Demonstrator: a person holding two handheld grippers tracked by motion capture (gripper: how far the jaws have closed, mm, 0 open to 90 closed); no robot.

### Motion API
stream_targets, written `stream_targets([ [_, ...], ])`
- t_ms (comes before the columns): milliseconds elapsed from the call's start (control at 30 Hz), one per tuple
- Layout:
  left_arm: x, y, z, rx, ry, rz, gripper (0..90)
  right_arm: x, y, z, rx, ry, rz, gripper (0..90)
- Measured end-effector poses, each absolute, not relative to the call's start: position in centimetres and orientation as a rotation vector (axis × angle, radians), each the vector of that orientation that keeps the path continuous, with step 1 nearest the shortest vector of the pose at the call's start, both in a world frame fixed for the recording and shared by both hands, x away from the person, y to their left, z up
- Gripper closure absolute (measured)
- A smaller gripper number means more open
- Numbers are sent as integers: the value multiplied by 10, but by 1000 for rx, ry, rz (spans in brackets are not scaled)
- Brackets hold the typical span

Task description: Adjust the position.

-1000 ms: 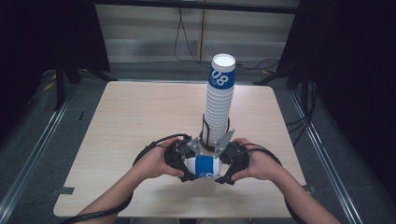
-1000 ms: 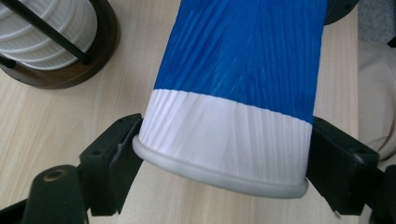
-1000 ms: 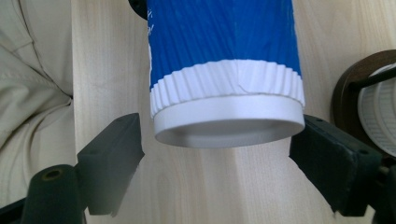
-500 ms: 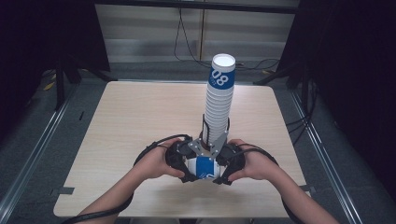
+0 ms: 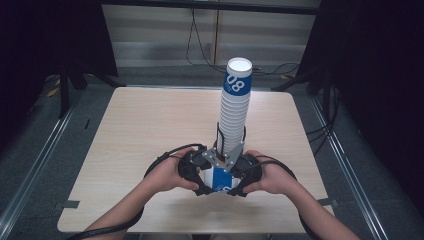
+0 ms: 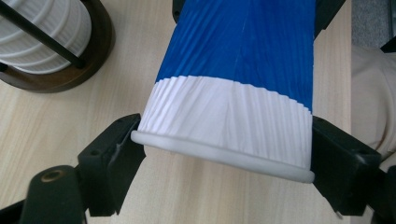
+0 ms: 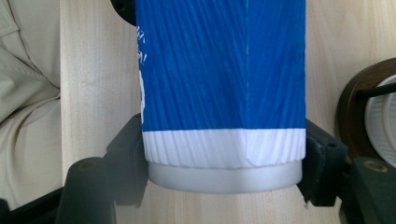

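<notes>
Nearest, a blue-and-white paper cup (image 5: pixel 220 179) lies level just above the counter (image 5: pixel 140 125), its rim end clamped by the left hand-held gripper (image 6: pixel 224 156), its base end by the right hand-held gripper (image 7: pixel 224 179), whose jaws have just closed. Beyond, a wire-and-wood holder (image 5: pixel 218 142) contains a tall cup stack (image 5: pixel 235 107).

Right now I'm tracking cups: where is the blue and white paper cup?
In the high view the blue and white paper cup lies sideways near the table's front edge, clamped between the left gripper and right gripper, just before the tall cup stack.

Both grippers (image 5: pixel 220 176) on blue cup (image 5: pixel 220 180)
</notes>
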State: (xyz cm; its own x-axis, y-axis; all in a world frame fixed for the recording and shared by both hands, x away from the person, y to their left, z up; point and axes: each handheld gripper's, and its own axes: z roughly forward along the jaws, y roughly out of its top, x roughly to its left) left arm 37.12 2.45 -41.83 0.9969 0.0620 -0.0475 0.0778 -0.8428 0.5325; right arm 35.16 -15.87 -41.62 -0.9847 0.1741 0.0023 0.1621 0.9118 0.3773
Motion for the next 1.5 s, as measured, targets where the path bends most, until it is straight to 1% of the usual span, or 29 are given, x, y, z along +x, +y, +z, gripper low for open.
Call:
stream_targets([
  [133, 370, 24, -420, 2550, 98, -24, 159, 352, -162, -417, 270, 3027, 610, 305],
  [533, 372, 30, -420, 2502, 84, -40, 152, 350, -169, -416, 258, 2988, 719, 305],
  [633, 371, 31, -420, 2500, 85, -60, 154, 349, -169, -416, 248, 2984, 715, 305],
  [1000, 372, 39, -417, 2482, 76, -56, 158, 350, -172, -419, 227, 2981, 728, 305],
  [1500, 373, 48, -419, 2451, 106, -51, 167, 348, -187, -424, 316, 2975, 706, 304],
])
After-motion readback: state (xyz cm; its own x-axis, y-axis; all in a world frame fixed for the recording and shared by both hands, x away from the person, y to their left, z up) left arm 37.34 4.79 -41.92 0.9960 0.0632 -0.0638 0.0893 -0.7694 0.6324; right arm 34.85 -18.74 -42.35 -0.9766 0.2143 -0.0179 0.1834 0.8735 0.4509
